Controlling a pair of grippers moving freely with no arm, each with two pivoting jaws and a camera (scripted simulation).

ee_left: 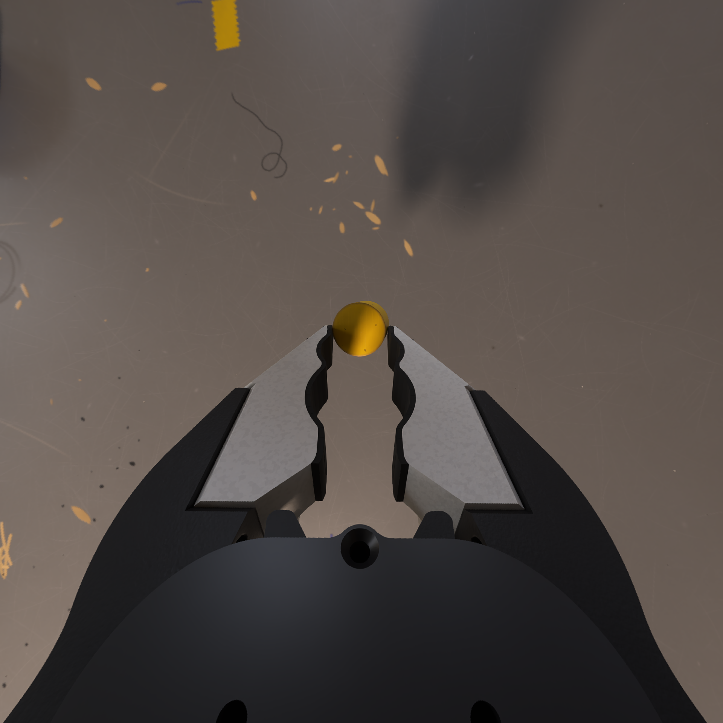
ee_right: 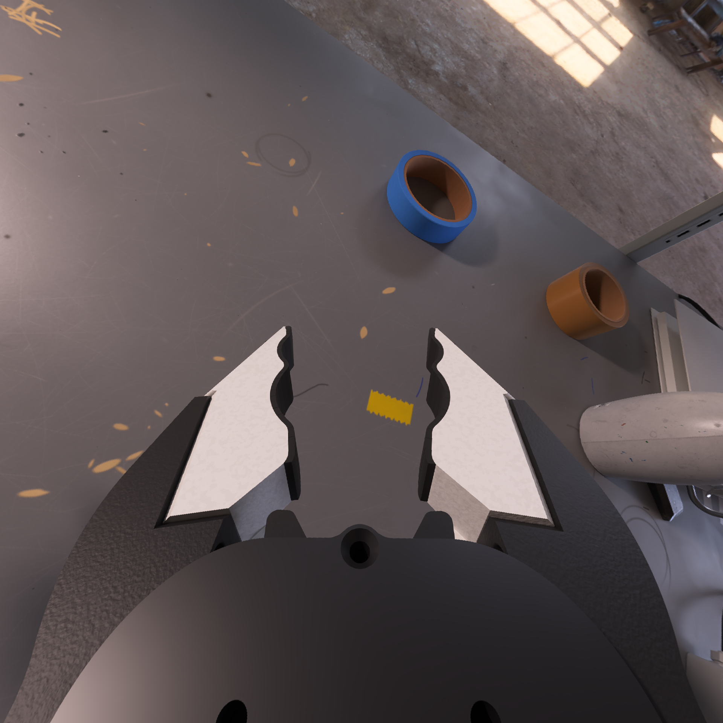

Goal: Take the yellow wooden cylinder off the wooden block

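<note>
In the left wrist view my left gripper [ee_left: 360,328] is shut on the yellow wooden cylinder [ee_left: 359,329]. It holds it by the fingertips, round end face toward the camera, above the grey table [ee_left: 156,313]. No wooden block shows in either view. In the right wrist view my right gripper [ee_right: 360,328] is open and empty above the table [ee_right: 156,254]. It hangs over a small yellow jagged-edged strip [ee_right: 389,407] that lies flat on the surface.
A blue tape roll [ee_right: 430,197] and a brown tape roll [ee_right: 585,301] lie near the table's far edge. A pale grey rounded tool [ee_right: 653,438] sits at the right. The yellow strip also shows in the left wrist view [ee_left: 225,24]. Wood chips dot the tabletop.
</note>
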